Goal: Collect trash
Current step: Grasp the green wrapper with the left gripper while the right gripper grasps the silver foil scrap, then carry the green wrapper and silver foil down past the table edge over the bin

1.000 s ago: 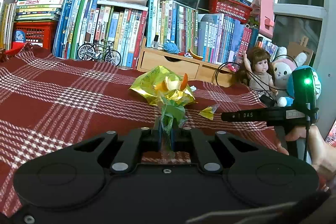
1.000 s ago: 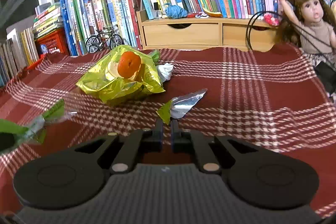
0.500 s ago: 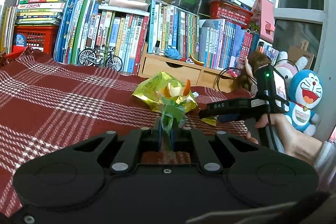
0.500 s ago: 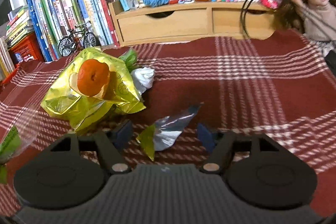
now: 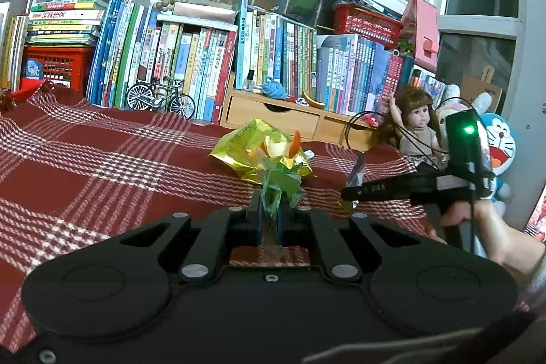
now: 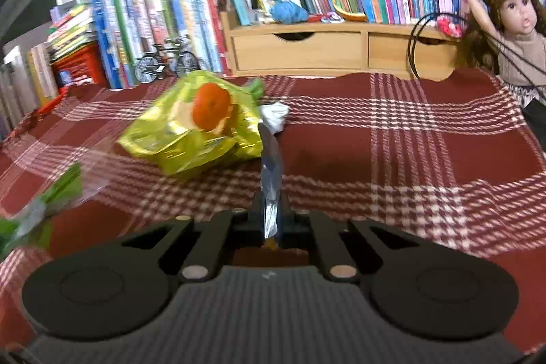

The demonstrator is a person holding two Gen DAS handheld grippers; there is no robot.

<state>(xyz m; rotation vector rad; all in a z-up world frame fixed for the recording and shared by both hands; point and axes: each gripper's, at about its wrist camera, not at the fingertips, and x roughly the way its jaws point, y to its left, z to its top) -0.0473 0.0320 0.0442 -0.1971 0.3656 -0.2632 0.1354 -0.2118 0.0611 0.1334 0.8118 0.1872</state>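
Right wrist, gripper pinching silver wrapper (crinkled, upright)

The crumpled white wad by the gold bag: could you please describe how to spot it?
On the red plaid cloth, find the shiny gold bag carrying orange peel. The white wad sits at its right edge, matte and pale, unlike the foil.

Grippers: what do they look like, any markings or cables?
Left gripper: matte black, round discs, silver screw heads. Right gripper: same build, ribbed black body; the left view shows white "DAS" lettering, a green LED and a thin black cable. Pale cuff at the hand.
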